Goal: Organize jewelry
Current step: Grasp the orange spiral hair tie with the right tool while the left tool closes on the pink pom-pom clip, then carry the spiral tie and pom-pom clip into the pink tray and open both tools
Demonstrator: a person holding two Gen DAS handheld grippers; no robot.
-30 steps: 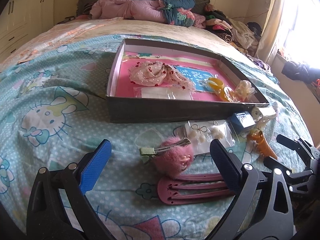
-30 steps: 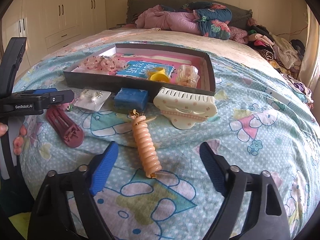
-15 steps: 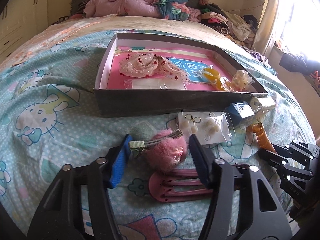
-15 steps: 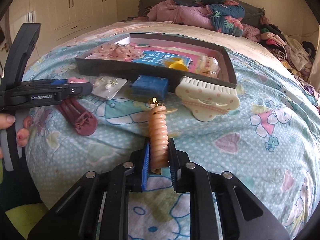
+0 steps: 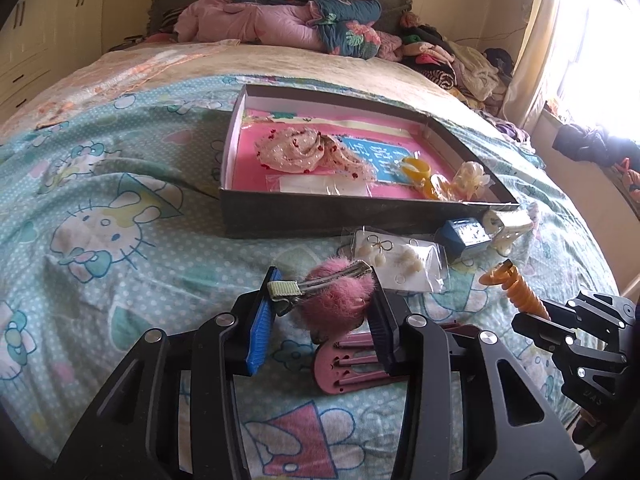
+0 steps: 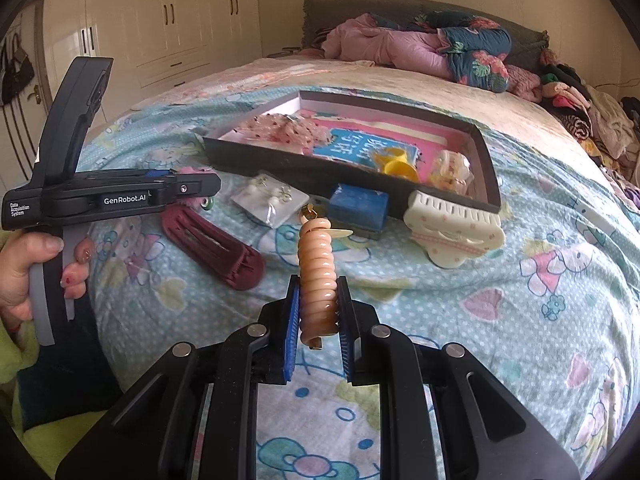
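Observation:
A pink pompom hair clip (image 5: pixel 340 304) with a metal clasp lies on the bedspread between the jaws of my left gripper (image 5: pixel 320 312). The jaws are closing and both pads touch it, one at the green clasp end, one at the fluff. My right gripper (image 6: pixel 318 308) is shut on a peach spiral hair clip (image 6: pixel 316 256) and holds it upright, clear of the bed. The same peach spiral hair clip (image 5: pixel 516 292) shows at the right of the left wrist view. The shallow dark box (image 5: pixel 280 216) with a pink lining sits just beyond, holding a dotted scrunchie (image 5: pixel 304 148).
On the bedspread in front of the box lie a maroon hair clip (image 5: pixel 352 364), a clear earring packet (image 5: pixel 400 264), a small blue box (image 6: pixel 358 204) and a cream claw clip (image 6: pixel 452 228). A hand (image 6: pixel 24 264) holds the left gripper's handle. Clothes are piled at the headboard.
My left jaws have closed in from wide apart onto the pompom clip. My right jaws shut on the peach spiral clip and raised it off the bedspread.

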